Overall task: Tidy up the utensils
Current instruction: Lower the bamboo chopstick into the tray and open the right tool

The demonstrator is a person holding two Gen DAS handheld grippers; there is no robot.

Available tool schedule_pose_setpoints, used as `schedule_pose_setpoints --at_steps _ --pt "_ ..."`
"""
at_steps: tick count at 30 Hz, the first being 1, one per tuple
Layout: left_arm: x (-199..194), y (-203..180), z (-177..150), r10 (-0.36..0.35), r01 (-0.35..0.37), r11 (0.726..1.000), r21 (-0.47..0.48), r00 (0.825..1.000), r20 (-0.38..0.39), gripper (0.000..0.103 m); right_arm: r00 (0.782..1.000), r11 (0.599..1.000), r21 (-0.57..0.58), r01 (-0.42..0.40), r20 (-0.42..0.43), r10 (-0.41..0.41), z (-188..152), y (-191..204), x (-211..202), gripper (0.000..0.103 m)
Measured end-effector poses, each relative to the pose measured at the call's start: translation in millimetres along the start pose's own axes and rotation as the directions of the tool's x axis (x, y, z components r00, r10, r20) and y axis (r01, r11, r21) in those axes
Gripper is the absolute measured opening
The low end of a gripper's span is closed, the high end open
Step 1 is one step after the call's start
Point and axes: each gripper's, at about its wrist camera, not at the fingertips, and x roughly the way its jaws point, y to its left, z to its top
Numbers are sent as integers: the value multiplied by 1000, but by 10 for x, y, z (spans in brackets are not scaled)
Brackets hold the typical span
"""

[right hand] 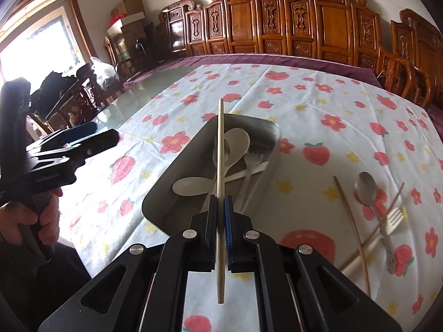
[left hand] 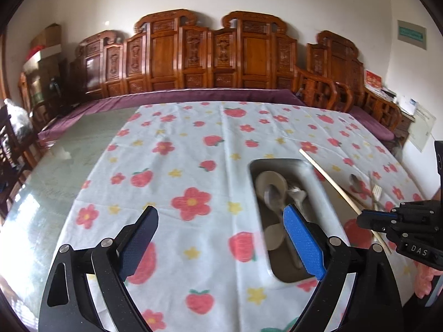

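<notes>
Holding: the right gripper [right hand: 220, 207] is clamped on a pale chopstick [right hand: 220, 166], pinched near its middle, with the long end out over the tray [right hand: 163, 191] and a shorter end behind the pads.
Left gripper: the left gripper [left hand: 218, 221] hangs spread wide with nothing between its jaws, just left of the tray [left hand: 315, 182].
Tray contents: pale spoons [right hand: 238, 141], a metal spoon and a white fork [right hand: 253, 160] lie crossed in it.
Loose on cloth: a steel spoon [right hand: 366, 186], a pale fork [right hand: 393, 218] and brown chopsticks [right hand: 351, 227] lie right of the tray, overlapping.
Risk, pivot: a thin round stick held at one spot can likely swing in the pads and land askew.
Risk, rim: the far tip reaches about to the far wall; a flat drop may leave it propped on the rim [right hand: 249, 117].
Risk, clutter: the crossed spoons may keep it from lying flat, or get knocked.
Risk, tray shift: nothing holds the tray; a nudge could slide it on the tablecloth [right hand: 318, 102].
Risk, collision: both grippers are near the tray and could bump.
</notes>
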Motion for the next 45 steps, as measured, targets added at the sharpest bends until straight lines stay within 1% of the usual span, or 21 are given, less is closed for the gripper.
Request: schedule_pose_setpoints --at_steps 4,8,12,15,18,21,23,26,31,35,38,41,44,45 --pt "-2 148 -14 25 -25 1000 -11 1000 -4 88 1000 1000 22 10 -28 -9 93 68 207 6" --pt "16 278 -40 13 -14 998 -54 1000 -16 88 997 999 26 33 -66 -31 160 136 446 6" --pt "43 312 -55 11 -12 998 -67 1000 -24 88 991 997 35 75 -114 -70 177 195 705 6" --pt "64 323 -71 6 -8 997 -76 999 -32 88 987 994 67 90 -139 -80 158 166 833 6" --pt "73 301 -79 1 -3 997 -73 999 -35 88 988 991 116 73 -142 -57 157 119 909 6" --pt "81 275 -80 -2 -1 998 -67 999 -36 88 992 990 135 41 -126 -23 174 119 928 8" --pt "86 266 -81 -1 -1 998 -65 999 -36 88 995 995 94 11 -98 -2 178 179 902 9" --pt "103 256 -88 7 -9 998 -64 999 -40 88 996 997 75 -11 -86 18 172 187 874 9" --pt "102 186 -81 5 -7 998 -65 999 -34 88 999 999 44 2 -33 0 158 113 641 9" --pt "120 49 -81 -6 5 999 -51 1000 -29 88 999 999 13 50 20 -50 58 -93 275 9" --pt "145 -86 -87 -19 17 999 -36 999 -31 88 994 995 1 103 34 -103 -95 -343 3 11" --pt "156 -227 -92 -60 59 998 -30 998 -34 88 985 986 -3 169 28 -169 -229 -615 -147 19" --pt "157 -369 -104 -91 90 996 -12 995 -38 88 972 972 14 235 -1 -235 -361 -992 -259 19" --pt "161 -454 -112 -101 101 995 5 994 -40 88 970 970 19 244 -16 -243 -395 -1100 -262 19"
